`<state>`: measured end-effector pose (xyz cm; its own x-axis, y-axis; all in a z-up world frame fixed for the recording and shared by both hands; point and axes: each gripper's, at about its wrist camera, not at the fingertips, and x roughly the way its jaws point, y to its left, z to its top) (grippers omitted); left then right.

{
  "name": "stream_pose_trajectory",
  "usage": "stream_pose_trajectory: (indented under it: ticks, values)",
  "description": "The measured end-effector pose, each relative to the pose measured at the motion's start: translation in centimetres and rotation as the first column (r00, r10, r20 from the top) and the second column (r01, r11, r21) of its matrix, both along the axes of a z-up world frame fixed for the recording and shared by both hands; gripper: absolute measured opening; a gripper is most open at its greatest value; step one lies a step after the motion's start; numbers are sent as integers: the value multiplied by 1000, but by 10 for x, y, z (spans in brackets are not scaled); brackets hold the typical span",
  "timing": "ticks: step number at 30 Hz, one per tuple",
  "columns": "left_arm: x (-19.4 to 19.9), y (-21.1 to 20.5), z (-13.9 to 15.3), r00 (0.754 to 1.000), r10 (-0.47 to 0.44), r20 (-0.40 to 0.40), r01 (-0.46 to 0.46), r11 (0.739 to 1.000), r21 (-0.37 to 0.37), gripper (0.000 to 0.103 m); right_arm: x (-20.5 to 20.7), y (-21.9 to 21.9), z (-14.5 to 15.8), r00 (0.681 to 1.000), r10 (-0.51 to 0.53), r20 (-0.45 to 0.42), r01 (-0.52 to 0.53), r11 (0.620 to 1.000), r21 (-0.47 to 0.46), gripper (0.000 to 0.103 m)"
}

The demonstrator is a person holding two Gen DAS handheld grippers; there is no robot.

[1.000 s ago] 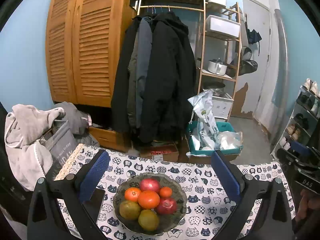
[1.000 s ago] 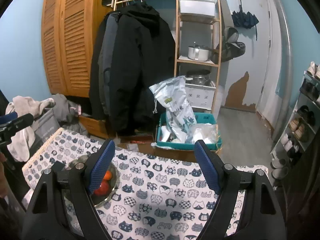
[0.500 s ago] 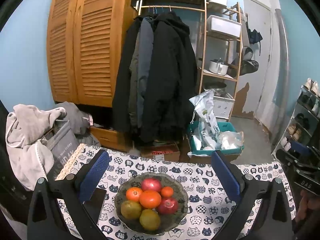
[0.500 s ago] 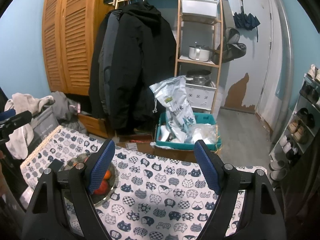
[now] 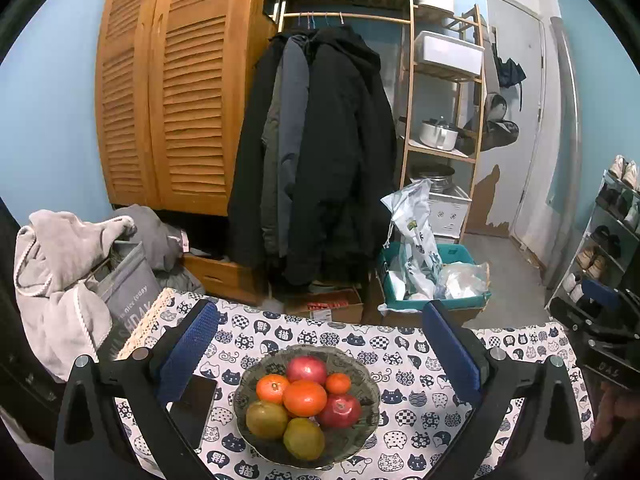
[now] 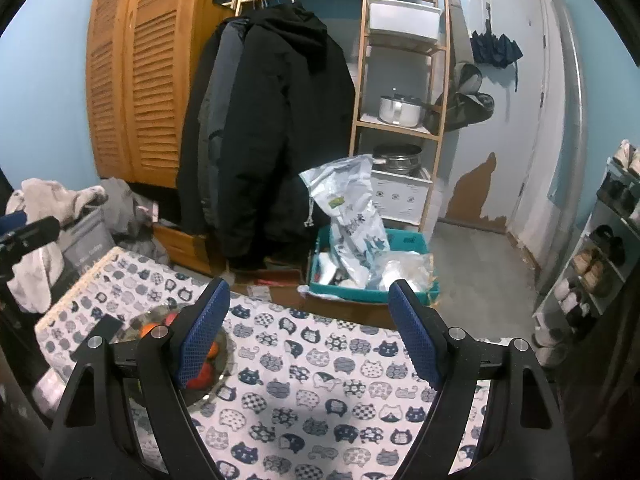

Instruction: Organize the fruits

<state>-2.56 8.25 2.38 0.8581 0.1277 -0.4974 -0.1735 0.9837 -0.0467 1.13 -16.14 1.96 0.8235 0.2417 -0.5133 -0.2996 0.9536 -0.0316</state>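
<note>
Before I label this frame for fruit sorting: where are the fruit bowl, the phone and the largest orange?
fruit bowl [image 5: 362, 372], left wrist view, bare right rim.
phone [image 5: 196, 404], left wrist view, middle of dark screen.
largest orange [image 5: 305, 397], left wrist view, centre of its peel.

White lettering was seen on the grey fabric storage bin [image 5: 127, 295] at the left of the left wrist view: a small line reading roughly "nice today" above larger capitals, of which only a part like "SHDAK" could be made out. Print was borne by the white plastic sack [image 6: 354, 216] in the teal crate, but it could not be read.
</note>
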Motion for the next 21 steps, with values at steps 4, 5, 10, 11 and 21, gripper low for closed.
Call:
stream_pose_trajectory:
  ticks: [4, 5, 10, 11, 21]
  values:
    - [-2, 0, 1, 1000, 5, -2, -5, 1000, 6, 102, 0, -1, 0, 1000, 3, -1, -3, 1000, -2, 80]
    - [-2, 0, 2, 1000, 6, -1, -6, 1000, 7, 102, 0, -1, 0, 1000, 2, 0, -2, 1000, -3, 81]
    - [-2, -3, 3, 1000, 17, 0, -17, 999, 30, 102, 0, -1, 0, 1000, 3, 1, -3, 1000, -6, 81]
    - [-1, -3, 3, 1000, 21, -3, -21, 999, 35, 102, 1, -1, 0, 1000, 3, 1, -3, 1000, -6, 80]
    - [0, -4, 4, 999, 43, -14, -42, 998, 52, 102, 1, -1, 0, 1000, 2, 0, -2, 1000, -6, 81]
